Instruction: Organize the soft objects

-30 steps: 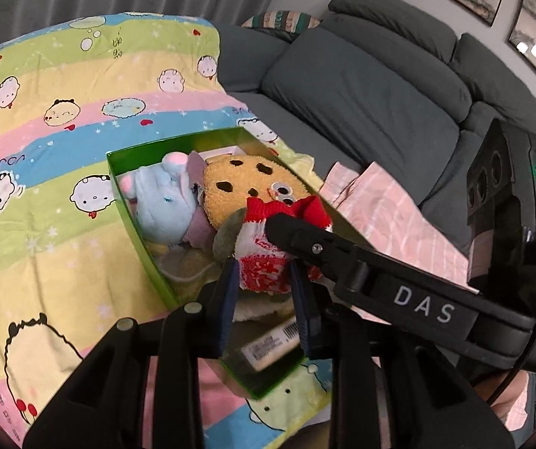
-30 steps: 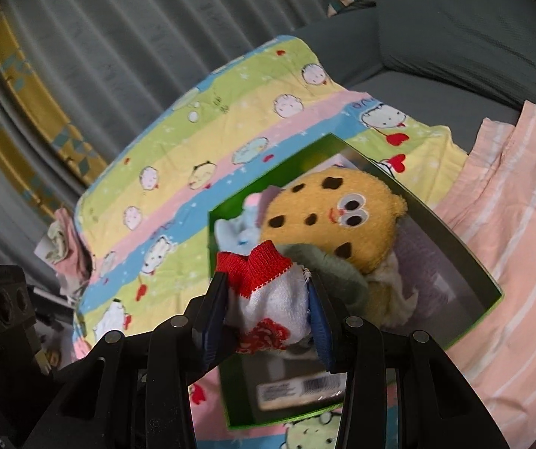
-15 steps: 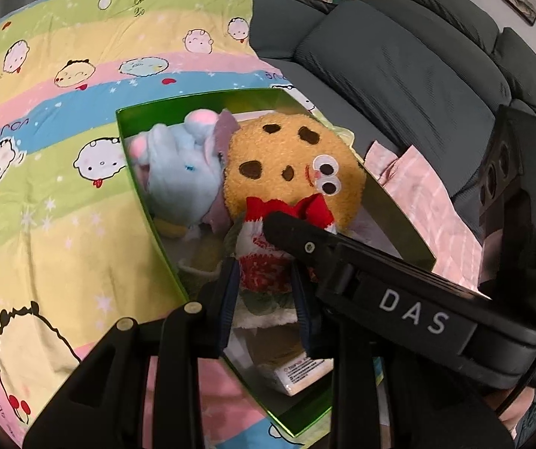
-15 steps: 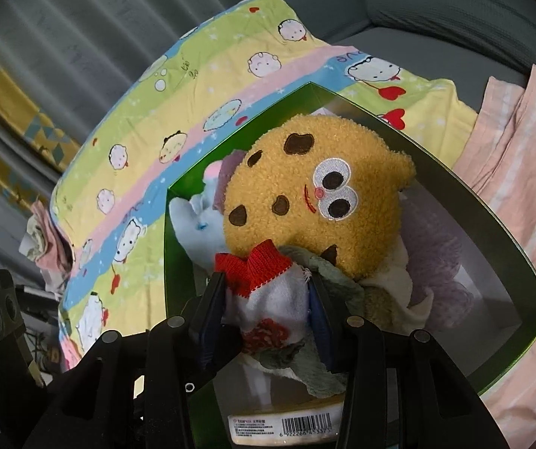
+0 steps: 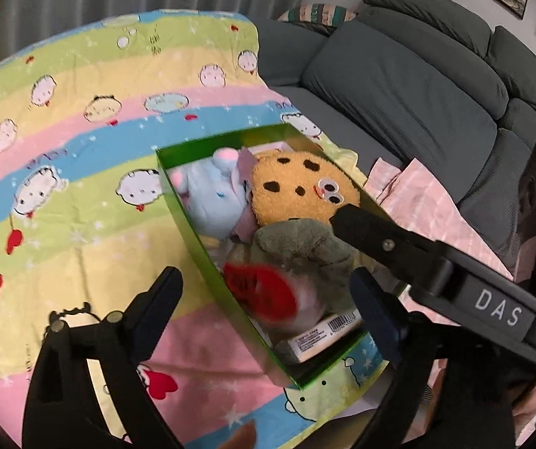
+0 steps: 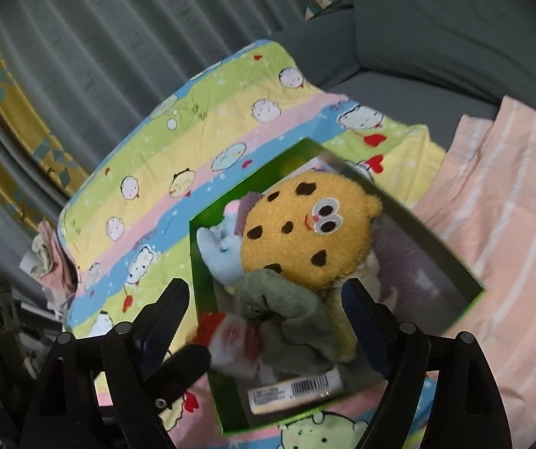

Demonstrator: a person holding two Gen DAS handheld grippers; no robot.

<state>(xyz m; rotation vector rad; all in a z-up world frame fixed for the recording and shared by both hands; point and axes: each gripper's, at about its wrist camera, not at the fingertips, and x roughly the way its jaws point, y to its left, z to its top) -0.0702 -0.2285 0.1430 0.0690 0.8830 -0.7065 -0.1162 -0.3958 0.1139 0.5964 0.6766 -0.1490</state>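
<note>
Only "DAS" reads clearly, on the right gripper [image 5: 354, 220]

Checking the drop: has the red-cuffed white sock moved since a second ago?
Yes. The red-cuffed white sock left the opened claws and lies lower inside the green cardboard box.

Green box [image 6: 455, 262] crammed with plush toys, cookie plush [image 6: 305, 232] filling its middle, bare blanket [image 5: 81, 194] alongside

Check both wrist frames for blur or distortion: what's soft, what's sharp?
Left wrist: the red-and-white sock is motion-smeared; the cookie plush and green box rim are sharper; fisheye bends the sofa. Right wrist: the sock is smeared again, the box's barcode label slightly soft.
</note>
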